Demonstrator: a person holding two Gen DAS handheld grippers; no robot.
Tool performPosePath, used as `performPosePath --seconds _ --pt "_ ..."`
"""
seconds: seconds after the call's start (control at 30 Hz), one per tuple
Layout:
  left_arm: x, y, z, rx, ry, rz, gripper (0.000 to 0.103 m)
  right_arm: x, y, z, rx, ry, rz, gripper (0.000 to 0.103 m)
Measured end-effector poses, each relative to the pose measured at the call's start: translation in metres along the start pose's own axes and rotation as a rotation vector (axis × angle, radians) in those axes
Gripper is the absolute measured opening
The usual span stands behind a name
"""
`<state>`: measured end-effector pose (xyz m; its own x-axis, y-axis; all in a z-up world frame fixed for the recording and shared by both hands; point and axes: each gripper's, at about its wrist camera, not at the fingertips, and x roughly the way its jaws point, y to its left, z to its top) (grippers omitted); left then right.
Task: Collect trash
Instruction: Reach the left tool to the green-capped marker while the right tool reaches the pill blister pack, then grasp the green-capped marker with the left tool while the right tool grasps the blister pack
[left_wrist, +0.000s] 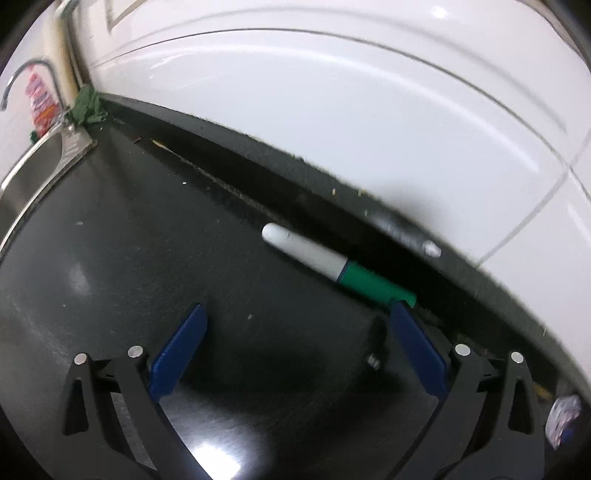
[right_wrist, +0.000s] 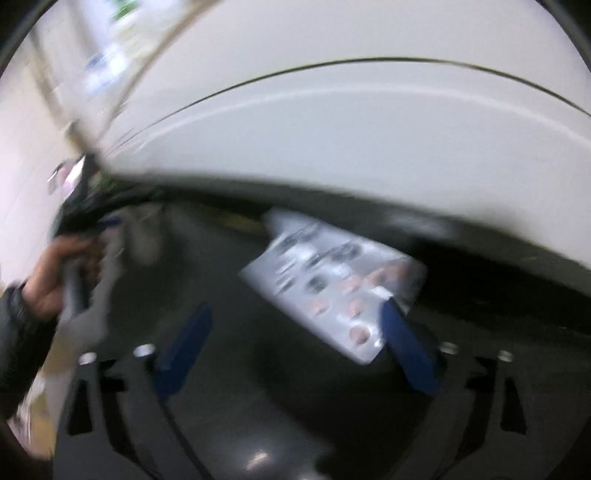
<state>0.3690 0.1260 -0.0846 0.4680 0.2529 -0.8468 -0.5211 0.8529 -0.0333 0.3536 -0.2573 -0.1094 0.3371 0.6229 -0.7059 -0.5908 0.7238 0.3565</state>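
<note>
Two grippers are hanging over a dark surface by a white wall. The left gripper is standing spread, a grey-and-green marker lying ahead, its green end just beside the right-hand finger. The right gripper is also spread, a blurred foil wrapper lying flat against its right-hand finger.

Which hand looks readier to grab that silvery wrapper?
The right. Its gripper hangs over the wrapper with jaws open, one fingertip at its edge. The left gripper faces a marker instead.
</note>
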Motion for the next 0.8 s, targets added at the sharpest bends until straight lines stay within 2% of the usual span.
performPosePath --seconds 0.03,0.1,0.23,0.37,0.43,0.53,0.63,0.7,0.8 --pt "-0.001 0.0 -0.002 0.012 0.006 -0.006 0.097 -0.002 0.008 -0.005 -0.039 0.008 0.02 0.08" --pt "-0.004 0.003 -0.007 0.028 0.011 -0.013 0.097 -0.005 0.011 -0.008 -0.055 0.001 -0.078 0.08" --pt "-0.011 0.005 -0.016 0.019 0.015 -0.026 0.097 -0.015 -0.009 -0.003 -0.006 -0.031 -0.18 0.08" --pt "-0.013 0.003 -0.014 -0.009 0.026 -0.049 0.097 -0.021 -0.034 0.006 0.035 -0.028 -0.174 0.08" --pt "-0.01 0.0 -0.008 -0.007 0.016 -0.027 0.097 -0.013 -0.042 0.012 0.033 -0.014 -0.187 0.08" --pt "-0.004 -0.006 0.0 -0.092 0.034 -0.034 0.097 -0.002 -0.036 0.014 0.03 -0.005 -0.169 0.08" --pt "0.001 -0.016 0.004 -0.118 0.02 0.019 0.097 0.006 -0.029 0.015 0.018 -0.01 -0.151 0.08" --pt "0.008 -0.022 0.003 -0.106 0.013 0.139 0.097 0.014 -0.02 0.016 -0.002 -0.008 -0.144 0.081" --pt "0.007 -0.013 -0.002 -0.127 -0.028 0.167 0.098 0.021 -0.008 0.014 -0.031 -0.006 -0.13 0.081"
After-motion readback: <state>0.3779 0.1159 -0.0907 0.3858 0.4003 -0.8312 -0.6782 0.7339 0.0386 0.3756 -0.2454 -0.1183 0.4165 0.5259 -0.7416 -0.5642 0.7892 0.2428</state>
